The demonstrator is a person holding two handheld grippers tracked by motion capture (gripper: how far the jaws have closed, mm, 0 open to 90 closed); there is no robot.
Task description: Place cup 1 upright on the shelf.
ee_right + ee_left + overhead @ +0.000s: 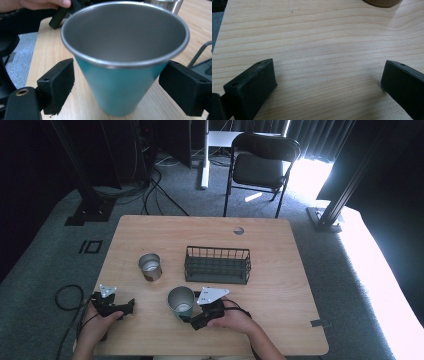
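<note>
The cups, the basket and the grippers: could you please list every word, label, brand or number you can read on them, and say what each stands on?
There is no readable text in these pictures.
Teal cup: plain wall and bare metal inside, no print.
Second metal cup: a dark band low on its side, too small to tell whether it is a label.
Wire basket: no tag.
Right gripper and left gripper: black jaws unmarked.
Table: bare wood grain.

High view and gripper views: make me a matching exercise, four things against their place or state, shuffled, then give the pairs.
1. teal cup
2. steel cup
3. wire basket
4. left gripper

A. open over bare wood
B. mid-table, right of the steel cup
C. between the right gripper jaws, not yet clamped
D. stands left of the basket

Pairs: 1-C, 2-D, 3-B, 4-A
</note>
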